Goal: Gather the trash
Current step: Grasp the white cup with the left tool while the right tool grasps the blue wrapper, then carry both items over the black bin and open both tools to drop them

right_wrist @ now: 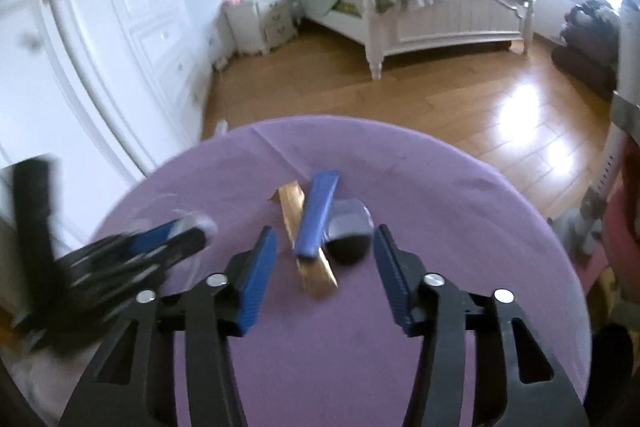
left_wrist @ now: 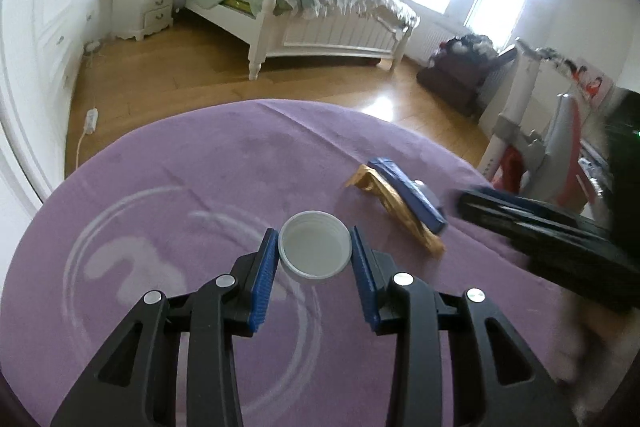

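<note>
A purple-covered bench (left_wrist: 200,163) carries the trash. The left gripper (left_wrist: 315,247) brackets an upright white paper cup (left_wrist: 315,247), pads at its rim, so the pick-up step is in hand; whether they press yet I cannot tell. The right gripper (right_wrist: 325,247) hangs spread over a gold wrapper (right_wrist: 308,259), a blue wrapper (right_wrist: 316,215) across it, and a crumpled grey piece (right_wrist: 348,231). Next: squeeze gently, lift straight

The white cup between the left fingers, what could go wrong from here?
1. The thin white cup sits between the left gripper fingers; squeezing may crush or pop it out.
2. The right gripper straddles the blue wrapper, gold wrapper and a dark piece; one may slip free.
</note>
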The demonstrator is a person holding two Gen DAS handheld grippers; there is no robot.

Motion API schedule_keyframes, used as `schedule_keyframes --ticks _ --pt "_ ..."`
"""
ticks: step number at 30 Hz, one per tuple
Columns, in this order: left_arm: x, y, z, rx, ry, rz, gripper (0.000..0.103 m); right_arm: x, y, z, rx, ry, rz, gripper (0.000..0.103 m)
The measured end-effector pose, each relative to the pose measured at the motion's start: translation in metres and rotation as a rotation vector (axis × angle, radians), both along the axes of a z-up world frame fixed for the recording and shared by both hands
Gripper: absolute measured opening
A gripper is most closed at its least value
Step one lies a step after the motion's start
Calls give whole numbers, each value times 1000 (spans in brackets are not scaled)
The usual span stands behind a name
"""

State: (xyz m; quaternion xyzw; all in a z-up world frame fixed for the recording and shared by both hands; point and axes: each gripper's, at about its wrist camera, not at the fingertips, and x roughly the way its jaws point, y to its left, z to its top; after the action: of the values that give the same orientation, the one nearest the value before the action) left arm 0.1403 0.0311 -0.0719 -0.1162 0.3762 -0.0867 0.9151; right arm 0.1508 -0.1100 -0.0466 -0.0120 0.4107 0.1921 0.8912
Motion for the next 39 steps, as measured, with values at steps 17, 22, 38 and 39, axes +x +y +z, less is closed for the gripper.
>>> schedule_keyframes --ticks 17,22,38,39 --pt "-24 -15 13 -76 -85 -59 37 -29 -39 4 145 -22 -52 6" --pt "-37 -53 36 -98 -134 -160 37 -77 -93 26 273 -53 -93 6" --pt "-65 -248 48 -94 -147 -524 37 -194 -291 28 387 -142 -374 6" --pt "-70 -254 48 -93 -145 -536 37 -200 -303 27 392 -143 -393 6"
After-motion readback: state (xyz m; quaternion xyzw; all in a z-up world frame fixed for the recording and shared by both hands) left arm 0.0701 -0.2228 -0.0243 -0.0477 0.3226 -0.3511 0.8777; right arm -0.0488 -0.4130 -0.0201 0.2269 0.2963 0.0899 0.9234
